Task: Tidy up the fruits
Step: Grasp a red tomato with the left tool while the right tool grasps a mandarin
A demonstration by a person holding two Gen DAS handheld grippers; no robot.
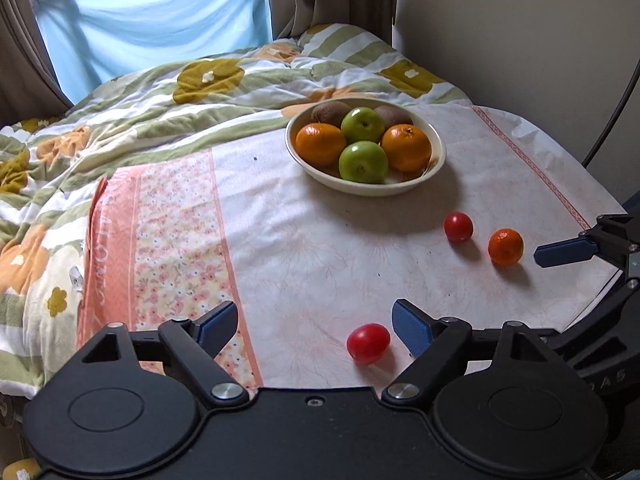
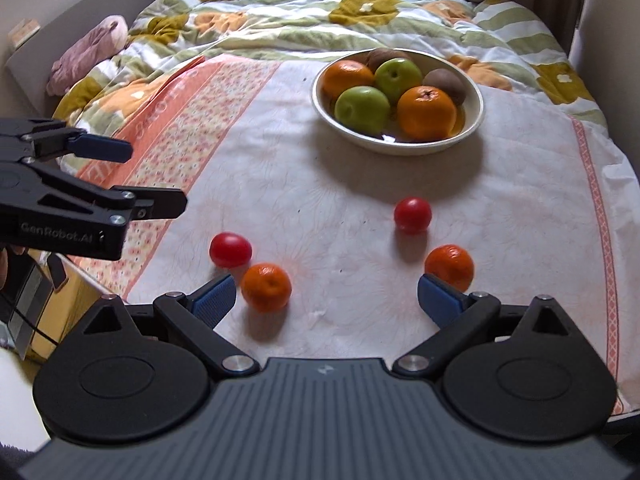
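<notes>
A cream bowl [image 1: 400,190] [image 2: 400,146] on the cloth-covered table holds two oranges, two green apples and two kiwis. Loose on the cloth lie two red tomatoes [image 2: 231,249] [image 2: 413,214] and two mandarins [image 2: 266,286] [image 2: 449,266]. In the left wrist view the near tomato [image 1: 368,343] sits just inside my left gripper's right finger, with the far tomato [image 1: 458,227] and one mandarin [image 1: 505,246] beyond. My left gripper [image 1: 316,326] is open and empty; it also shows in the right wrist view [image 2: 148,178]. My right gripper [image 2: 326,298] is open and empty, with a mandarin near each fingertip.
A flowered quilt [image 1: 160,92] covers the bed behind the table. A pink bundle [image 2: 88,52] lies at the bed's far left. A wall [image 1: 520,40] stands to the right. A blue curtain [image 1: 152,20] hangs at the window. The table's edge [image 2: 100,284] falls away at the left.
</notes>
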